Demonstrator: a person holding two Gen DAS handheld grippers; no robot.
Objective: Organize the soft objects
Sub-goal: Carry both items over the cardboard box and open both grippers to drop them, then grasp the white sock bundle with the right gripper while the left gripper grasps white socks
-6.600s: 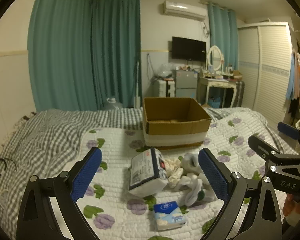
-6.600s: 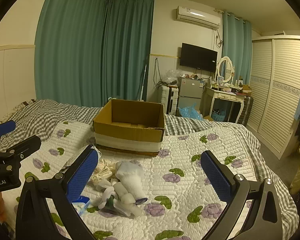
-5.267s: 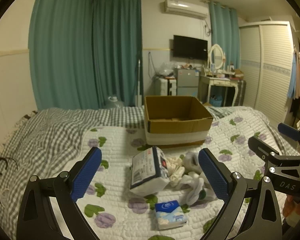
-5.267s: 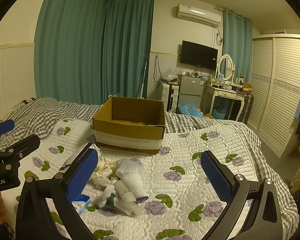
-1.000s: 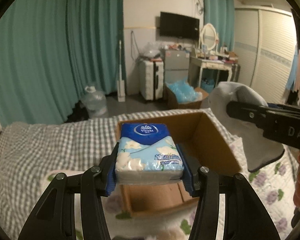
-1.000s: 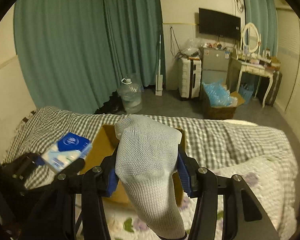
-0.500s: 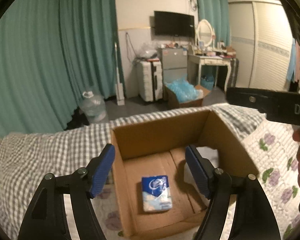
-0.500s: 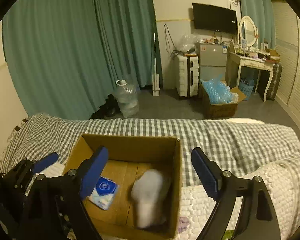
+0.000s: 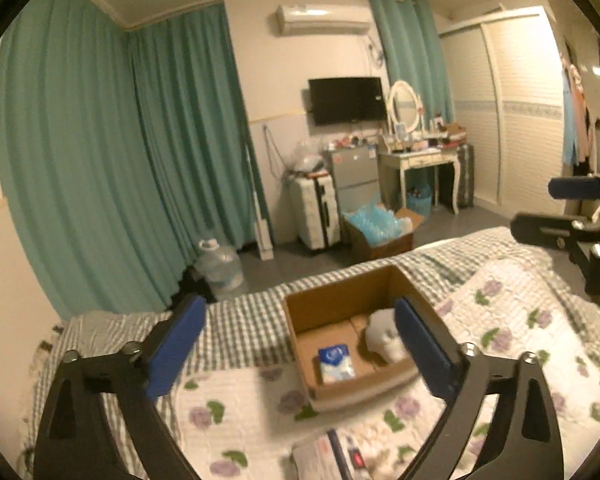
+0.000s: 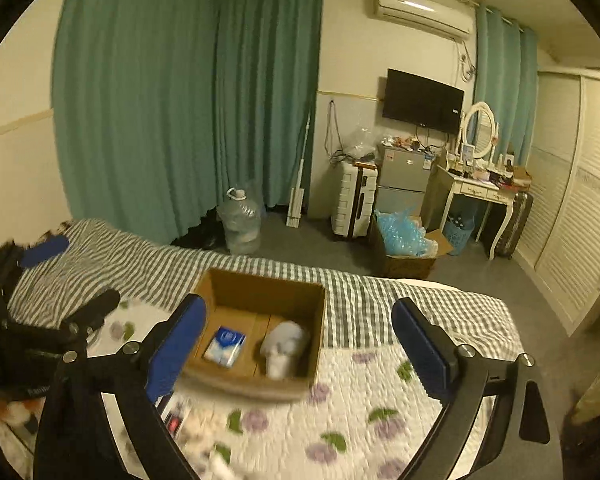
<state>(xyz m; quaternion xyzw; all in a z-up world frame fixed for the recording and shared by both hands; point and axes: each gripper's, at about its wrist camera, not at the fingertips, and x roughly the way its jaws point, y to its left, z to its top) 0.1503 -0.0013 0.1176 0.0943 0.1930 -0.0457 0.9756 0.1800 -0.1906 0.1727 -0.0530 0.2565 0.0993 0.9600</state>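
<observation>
An open cardboard box (image 9: 384, 287) (image 10: 260, 284) stands on the bed. Inside it lie a blue tissue pack (image 9: 335, 364) (image 10: 225, 347) and a white sock (image 9: 383, 333) (image 10: 283, 347). My left gripper (image 9: 298, 356) is open and empty, raised above the quilt in front of the box. My right gripper (image 10: 300, 350) is open and empty, also raised in front of the box. A larger tissue package (image 9: 332, 456) and more soft items lie blurred at the bottom edge of the left wrist view.
The bed has a floral quilt (image 9: 520, 320) and a checked sheet (image 9: 240, 328). Beyond it are teal curtains (image 10: 180, 100), a water jug (image 10: 240, 224), a white suitcase (image 10: 354, 200), a floor box of blue bags (image 10: 404, 248) and a dressing table (image 10: 480, 188).
A second ago the left gripper held the tissue pack and the right held the sock; both were dropped into the box. Since then both grippers have opened wider and pulled back and up.
</observation>
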